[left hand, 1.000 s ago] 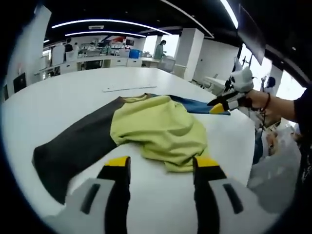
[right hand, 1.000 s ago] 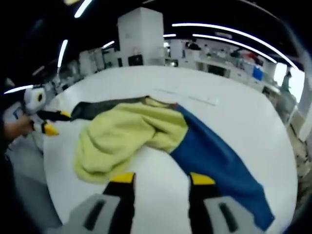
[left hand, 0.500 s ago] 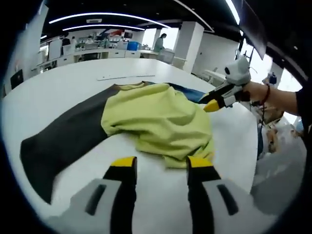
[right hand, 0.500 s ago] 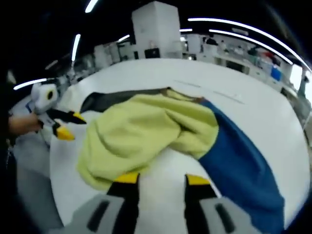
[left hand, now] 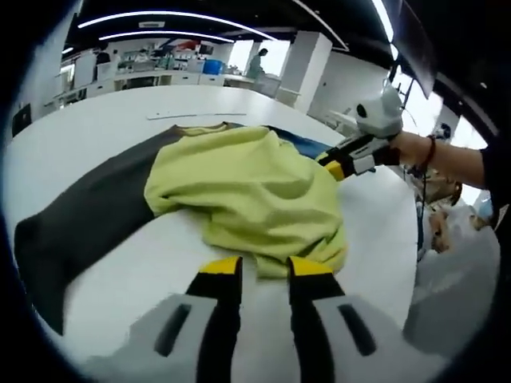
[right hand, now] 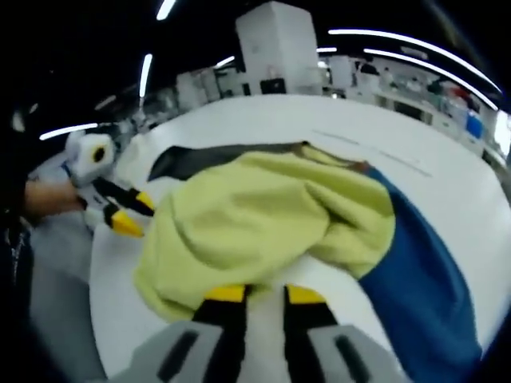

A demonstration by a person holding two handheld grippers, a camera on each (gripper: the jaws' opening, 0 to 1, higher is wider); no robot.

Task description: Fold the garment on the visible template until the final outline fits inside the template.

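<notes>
garment [left hand: 239,191] lay spread on the white table [left hand: 96,120], its yellow-green body bunched into a loose heap at the middle, a dark grey sleeve [left hand: 88,215] running off one side and a blue sleeve [right hand: 423,279] off the other. no template outline could be made out with certainty; a thin pale strip [left hand: 180,115] lay on the table beyond the collar and may belong to it.

in the left gripper view, the left gripper [left hand: 263,267] stood at the near hem of the heap, jaws narrowed to a slim gap, their yellow tips touching or just short of the cloth edge. no fabric was seen between them, so a hold could not be confirmed. in the right gripper view, the right gripper [right hand: 265,294] sat likewise at the heap's near edge, jaws drawn close with a small gap, tips at the hem; whether cloth lay pinched there could not be told.

each gripper appeared in the other's view beside the heap on opposite flanks, which suggested both were placed to take the hem at two corners, so the bunched body could be drawn flat and squared. judgement: the fold stood at an early stage, since the body was crumpled and both sleeves lay outstretched. risk noted: a one-sided pull would skew the cloth.
</notes>
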